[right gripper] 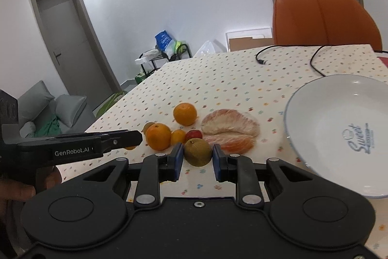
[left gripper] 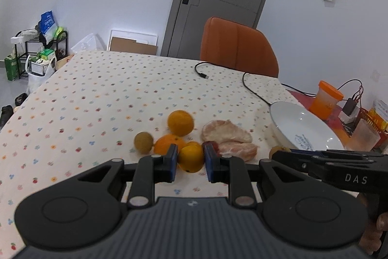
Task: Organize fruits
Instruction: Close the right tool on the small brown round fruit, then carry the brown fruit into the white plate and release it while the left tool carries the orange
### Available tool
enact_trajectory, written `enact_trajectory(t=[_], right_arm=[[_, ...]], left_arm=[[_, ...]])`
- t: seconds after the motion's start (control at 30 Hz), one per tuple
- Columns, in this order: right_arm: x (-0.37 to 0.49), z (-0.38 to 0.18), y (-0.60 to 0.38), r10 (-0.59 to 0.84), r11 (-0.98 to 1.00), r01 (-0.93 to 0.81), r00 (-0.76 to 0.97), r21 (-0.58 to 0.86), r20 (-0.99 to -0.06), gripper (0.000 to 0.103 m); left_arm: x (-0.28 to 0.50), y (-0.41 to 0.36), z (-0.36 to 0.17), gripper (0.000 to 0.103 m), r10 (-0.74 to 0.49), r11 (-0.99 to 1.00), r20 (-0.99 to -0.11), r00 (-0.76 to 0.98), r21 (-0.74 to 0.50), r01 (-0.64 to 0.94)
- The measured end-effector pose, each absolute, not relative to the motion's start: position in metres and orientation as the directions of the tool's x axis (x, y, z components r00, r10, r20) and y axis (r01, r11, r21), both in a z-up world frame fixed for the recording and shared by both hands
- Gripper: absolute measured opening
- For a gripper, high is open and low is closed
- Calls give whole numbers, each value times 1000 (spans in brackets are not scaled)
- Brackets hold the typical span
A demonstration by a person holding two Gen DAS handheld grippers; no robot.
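Observation:
In the left wrist view my left gripper [left gripper: 190,162] is shut on a small yellow-orange citrus [left gripper: 190,158], its blue pads pressing both sides. Behind it on the dotted tablecloth lie two oranges [left gripper: 180,122], a brown round fruit [left gripper: 143,142], a small red fruit [left gripper: 211,144] and peeled pomelo segments [left gripper: 225,131]. In the right wrist view my right gripper [right gripper: 197,158] is shut on a brown-green round fruit [right gripper: 197,152]. The white plate [right gripper: 339,113] sits empty to its right. The left gripper [right gripper: 80,145] reaches in from the left.
A black cable [left gripper: 252,86] trails across the far table. An orange chair [left gripper: 237,45] stands behind the table. An orange cup [left gripper: 327,98], a plastic tumbler [left gripper: 363,135] and chargers crowd the right edge beyond the plate [left gripper: 300,125].

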State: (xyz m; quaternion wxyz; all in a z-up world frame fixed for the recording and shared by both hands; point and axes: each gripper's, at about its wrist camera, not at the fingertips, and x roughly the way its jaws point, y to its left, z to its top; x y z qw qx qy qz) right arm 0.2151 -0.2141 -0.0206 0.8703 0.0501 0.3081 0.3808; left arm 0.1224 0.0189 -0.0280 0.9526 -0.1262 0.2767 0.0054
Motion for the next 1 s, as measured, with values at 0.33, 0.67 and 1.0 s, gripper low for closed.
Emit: enact_trajectory(t=[0.33, 0.67, 1.0], right_arm=[[217, -14, -242, 664, 740, -595, 577, 312, -475, 24], [220, -15, -273, 604, 794, -535, 644, 288, -469, 24], [225, -21, -312, 526, 850, -444, 709, 282, -470, 24]], left_arm=[[135, -7, -24, 22, -92, 974, -519, 850, -224, -32], [150, -34, -22, 22, -143, 975, -516, 845, -218, 32], [172, -72, -20, 22, -217, 970, -513, 830, -208, 125]])
